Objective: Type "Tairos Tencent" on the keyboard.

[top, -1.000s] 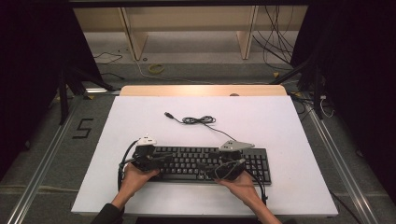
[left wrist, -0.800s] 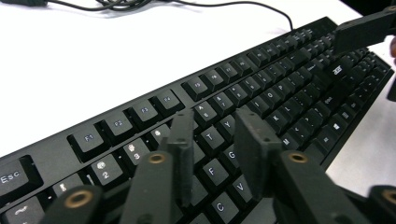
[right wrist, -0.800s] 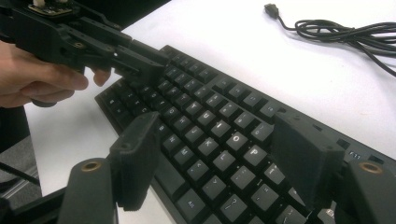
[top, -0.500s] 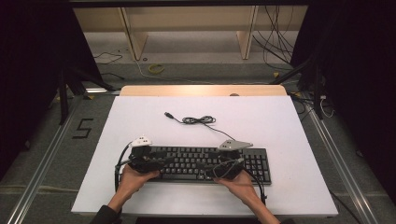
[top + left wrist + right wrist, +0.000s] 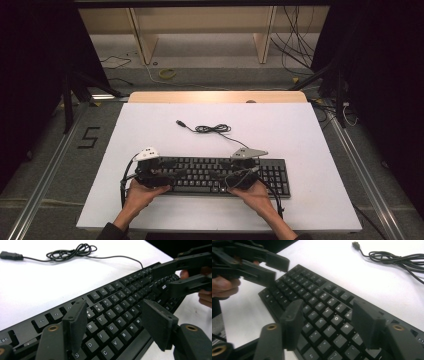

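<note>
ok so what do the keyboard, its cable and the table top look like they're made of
Keyboard: looks like matte black plastic, moulded keycaps with printed white letters. Cable: thin and black, likely rubber or vinyl sheathed, since it coils loosely; it ends in a plug. Table top: smooth white surface with little glare, perhaps laminate or a mat; a wood-coloured strip shows along the far edge.

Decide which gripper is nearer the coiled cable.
Right. The right gripper sits over the keyboard below the cable; the left gripper is farther off toward the keyboard's left end.
</note>
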